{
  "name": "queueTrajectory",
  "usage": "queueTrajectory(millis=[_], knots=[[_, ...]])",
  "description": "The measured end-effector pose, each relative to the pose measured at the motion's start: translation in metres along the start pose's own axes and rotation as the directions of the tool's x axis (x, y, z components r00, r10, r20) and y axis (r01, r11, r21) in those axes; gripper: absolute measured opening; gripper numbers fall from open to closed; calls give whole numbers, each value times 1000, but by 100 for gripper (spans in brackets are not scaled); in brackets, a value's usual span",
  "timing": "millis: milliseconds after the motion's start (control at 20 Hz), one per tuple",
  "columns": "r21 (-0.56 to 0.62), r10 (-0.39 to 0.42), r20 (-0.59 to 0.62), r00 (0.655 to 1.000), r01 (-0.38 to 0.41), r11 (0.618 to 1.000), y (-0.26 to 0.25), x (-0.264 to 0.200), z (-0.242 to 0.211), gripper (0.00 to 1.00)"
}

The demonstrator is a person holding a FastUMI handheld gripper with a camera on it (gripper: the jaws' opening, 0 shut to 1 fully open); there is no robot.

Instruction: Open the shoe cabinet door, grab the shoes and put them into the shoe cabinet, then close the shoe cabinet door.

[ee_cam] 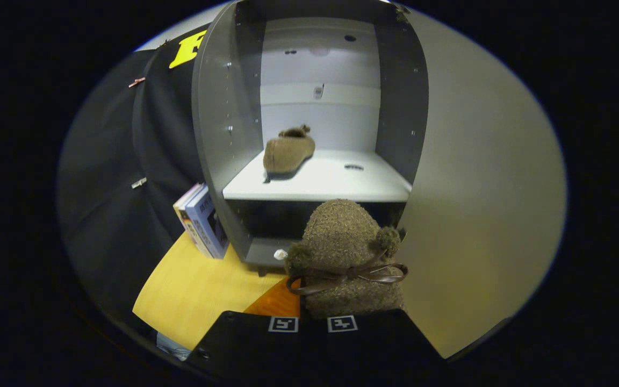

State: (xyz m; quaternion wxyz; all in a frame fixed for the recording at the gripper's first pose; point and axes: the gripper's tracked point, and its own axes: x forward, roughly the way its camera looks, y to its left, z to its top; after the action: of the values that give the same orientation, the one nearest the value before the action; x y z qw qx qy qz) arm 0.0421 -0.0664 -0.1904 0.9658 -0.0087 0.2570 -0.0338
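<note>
- The gripper point(312, 324) has its two fingers drawn close together, clamped on the heel end of a fuzzy brown slipper point(342, 252), which sticks out ahead of them with its toe pointing at the cabinet.
- A brown ribbon bow point(348, 275) and two pompoms sit across the top of this held slipper, just beyond the fingertips.
- Under the fingers lies a pale wooden tabletop point(196, 285), with an orange patch point(277, 303) right beside the held slipper.
- Straight ahead stands the grey shoe cabinet point(218, 134), open at the front; its door point(476, 188) is swung wide beside the slipper.
- On the white shelf point(320, 185) inside rests a second matching slipper point(288, 151), towards the far side from the door, leaving bare shelf next to it.
- The held slipper's toe sits below the shelf's front edge, in front of the dark lower compartment point(272, 217).
- Some books point(202, 220) lean against the cabinet's outer wall on the table.
</note>
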Motion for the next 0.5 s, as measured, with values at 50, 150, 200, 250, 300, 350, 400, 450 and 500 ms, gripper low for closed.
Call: queueTrajectory(millis=[50, 150, 200, 250, 300, 350, 400, 450, 500], knots=[[4, -6, 25, 1000, 6, 1000, -2, 0, 16, 5], [16, 1, 67, 998, -2, 1000, -1, 3, 49, 5], [18, 9, 82, 997, -11, 1000, 0, 6, 64, 5], [18, 12, 89, 996, -13, 1000, 0, 11, 78, 5], [16, 15, 95, 995, -16, 1000, -2, 16, 90, 5], [16, 20, 106, 994, -22, 1000, -1, 22, 104, 5], [15, 23, 117, 993, -25, 1000, 0, 26, 117, 5], [16, 24, 132, 991, -26, 1000, 0, 33, 130, 5], [21, 17, 140, 990, -20, 1000, -3, 38, 141, 5]])
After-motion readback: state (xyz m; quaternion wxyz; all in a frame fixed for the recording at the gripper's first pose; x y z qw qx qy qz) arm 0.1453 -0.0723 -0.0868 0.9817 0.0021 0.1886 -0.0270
